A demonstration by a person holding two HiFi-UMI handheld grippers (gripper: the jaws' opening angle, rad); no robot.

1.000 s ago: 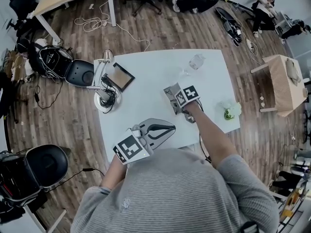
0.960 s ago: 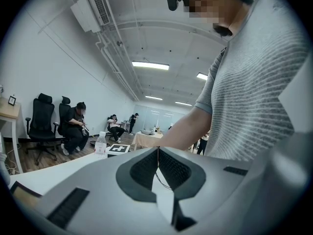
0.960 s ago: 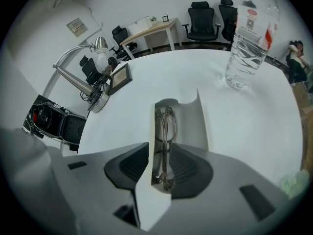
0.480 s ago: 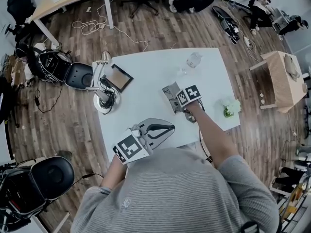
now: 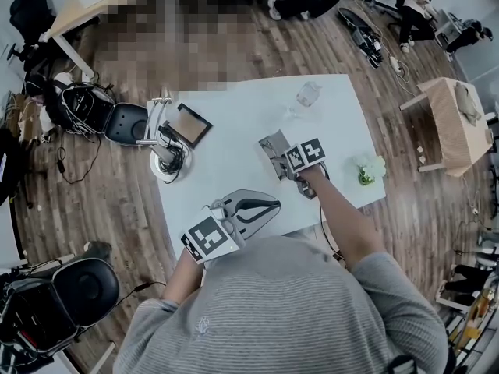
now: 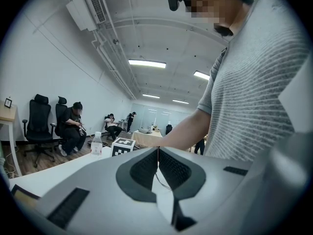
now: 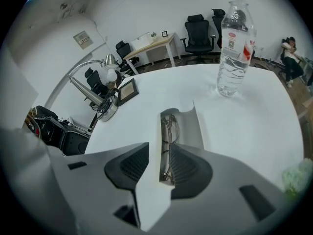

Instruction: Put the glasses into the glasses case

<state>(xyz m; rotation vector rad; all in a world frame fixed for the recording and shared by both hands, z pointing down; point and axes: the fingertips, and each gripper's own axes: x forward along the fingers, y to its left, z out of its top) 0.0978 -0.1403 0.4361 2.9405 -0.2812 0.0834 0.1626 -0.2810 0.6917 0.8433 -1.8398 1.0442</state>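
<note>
An open grey glasses case point(image 5: 272, 142) lies near the middle of the white table point(image 5: 234, 107). In the right gripper view the thin-framed glasses point(image 7: 169, 129) lie inside the case point(image 7: 195, 126). My right gripper point(image 5: 281, 162) sits at the case's near end. It is open point(image 7: 159, 150), and the case's left wall runs into the gap between its jaws. My left gripper point(image 5: 271, 206) hovers by the table's front edge. It is shut point(image 6: 157, 153) with nothing held and points toward the person's right arm.
A clear water bottle point(image 5: 306, 96) point(image 7: 234, 43) stands at the table's far side. A desk lamp point(image 5: 165, 158) point(image 7: 98, 82) and a small picture frame point(image 5: 191, 123) are at the left edge. A green-and-white bundle point(image 5: 366, 171) sits at the right edge. Seated people, chairs and cables are on the floor around the table.
The head view has drifted a little. Both grippers and the case stay about where they were.
</note>
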